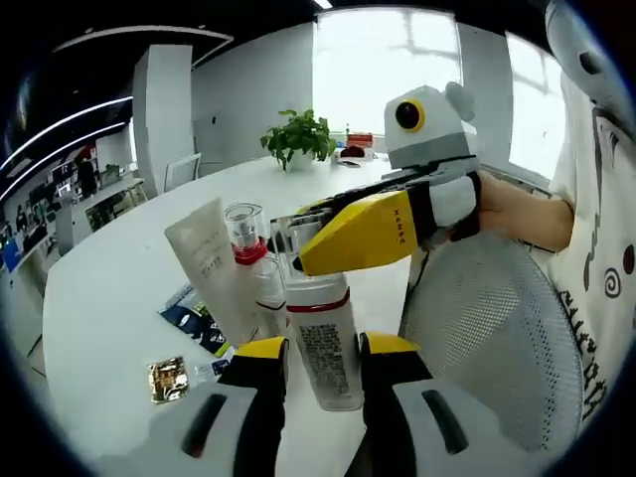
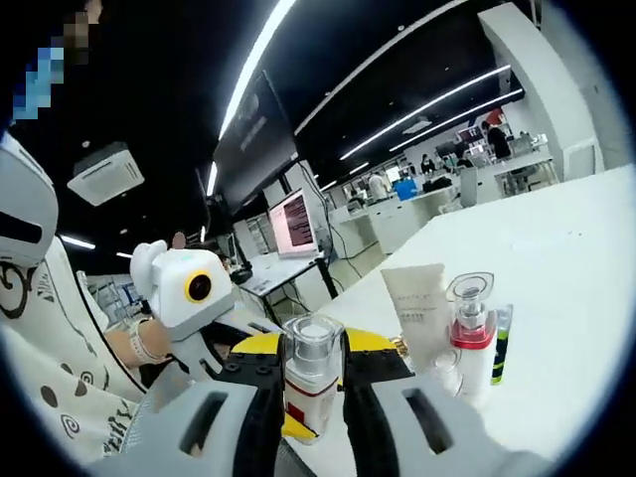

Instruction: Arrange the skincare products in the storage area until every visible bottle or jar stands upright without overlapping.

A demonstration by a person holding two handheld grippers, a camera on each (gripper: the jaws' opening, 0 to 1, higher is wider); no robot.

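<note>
**Both claws on the same bottle**

We see the white bottle with the red band (image 1: 326, 343) standing centre-bottom in the left gripper view, our left claw (image 1: 323, 373) closed on its body. The right claw (image 2: 313, 383) grips its clear cap, low centre of the right gripper view. Just beside it on the white desk (image 1: 129, 288) stand a white tube (image 1: 212, 263) and a red-collared pump bottle (image 1: 248, 248).

Left gripper view: bright daylight enters through the far window (image 1: 397, 60), which is blown out to white with no detail. The white table (image 1: 119, 268) reflects evenly, with soft shadows. Right gripper view: dim ceiling crossed by glaring strip lights (image 2: 260, 60). Both views bend strongly at the edges.
</note>
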